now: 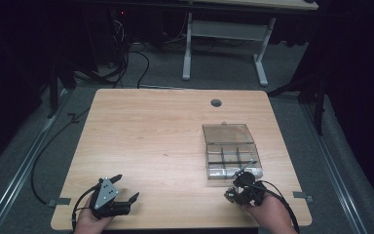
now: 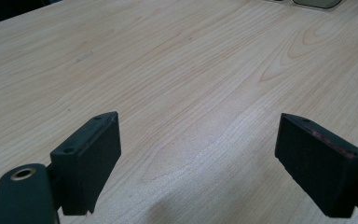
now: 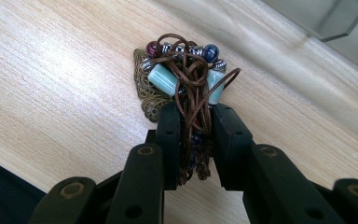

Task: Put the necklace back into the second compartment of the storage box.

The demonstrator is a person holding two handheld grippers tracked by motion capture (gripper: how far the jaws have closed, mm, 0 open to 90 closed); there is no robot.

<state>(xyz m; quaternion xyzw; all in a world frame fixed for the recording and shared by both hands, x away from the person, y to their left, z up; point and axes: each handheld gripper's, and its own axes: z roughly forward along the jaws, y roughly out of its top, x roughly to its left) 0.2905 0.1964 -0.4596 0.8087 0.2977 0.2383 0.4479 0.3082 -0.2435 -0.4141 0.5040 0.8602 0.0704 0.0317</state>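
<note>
A bundle of brown cord with beads and a bronze filigree pendant (image 3: pixel 182 74) is pinched between the jaws of my right gripper (image 3: pixel 193 123), just above the tabletop. In the high view my right gripper (image 1: pixel 238 181) sits near the table's front right, just in front of a clear plastic compartment box (image 1: pixel 231 156) whose lid (image 1: pixel 225 132) lies open behind it. My left gripper (image 1: pixel 126 187) rests at the front left of the wooden table (image 1: pixel 151 126), jaws wide apart. In the left gripper view, bare wood lies between its fingers (image 2: pixel 91 158).
A round cable hole (image 1: pixel 216 103) sits near the table's far edge. Beyond the table stands a white desk frame (image 1: pixel 224 44) on grey carpet, with cables on the floor at the left. A corner of the clear box (image 3: pixel 326 18) appears in the right gripper view.
</note>
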